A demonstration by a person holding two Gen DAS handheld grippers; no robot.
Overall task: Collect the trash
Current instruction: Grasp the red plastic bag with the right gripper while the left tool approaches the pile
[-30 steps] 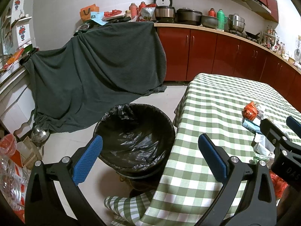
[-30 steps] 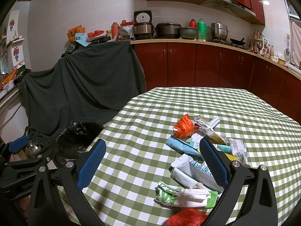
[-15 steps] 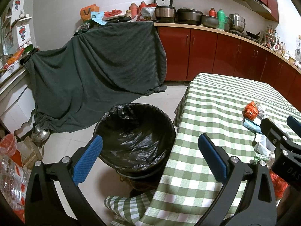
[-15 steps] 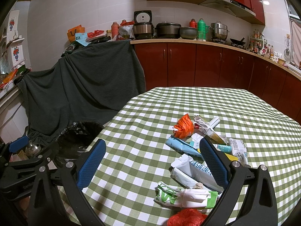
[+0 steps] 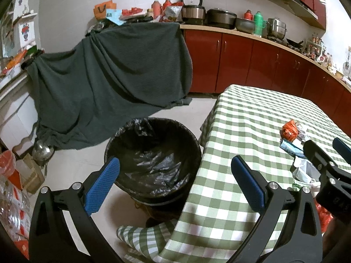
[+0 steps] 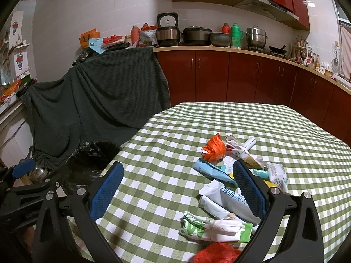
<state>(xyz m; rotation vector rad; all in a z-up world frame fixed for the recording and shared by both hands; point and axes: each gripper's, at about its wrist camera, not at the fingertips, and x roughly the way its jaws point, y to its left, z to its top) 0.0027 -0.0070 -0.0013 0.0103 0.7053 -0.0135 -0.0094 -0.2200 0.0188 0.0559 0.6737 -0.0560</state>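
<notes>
A pile of trash lies on the green checked table (image 6: 175,144): an orange crumpled bag (image 6: 214,148), a light blue wrapper (image 6: 210,171), a white and blue packet (image 6: 228,201), a green and white wrapper (image 6: 216,230) and a red bag (image 6: 216,253). My right gripper (image 6: 177,190) is open and empty above the table, just left of the pile. My left gripper (image 5: 175,185) is open and empty, over the edge between the table (image 5: 241,131) and a bin (image 5: 153,160) lined with a black bag. The orange bag (image 5: 289,130) also shows in the left wrist view.
The bin (image 6: 94,160) stands on the floor left of the table. A dark green cloth (image 5: 109,81) covers furniture behind it. Red cabinets (image 6: 241,76) with pots run along the back wall. Bottles and boxes (image 5: 13,186) clutter the floor at far left.
</notes>
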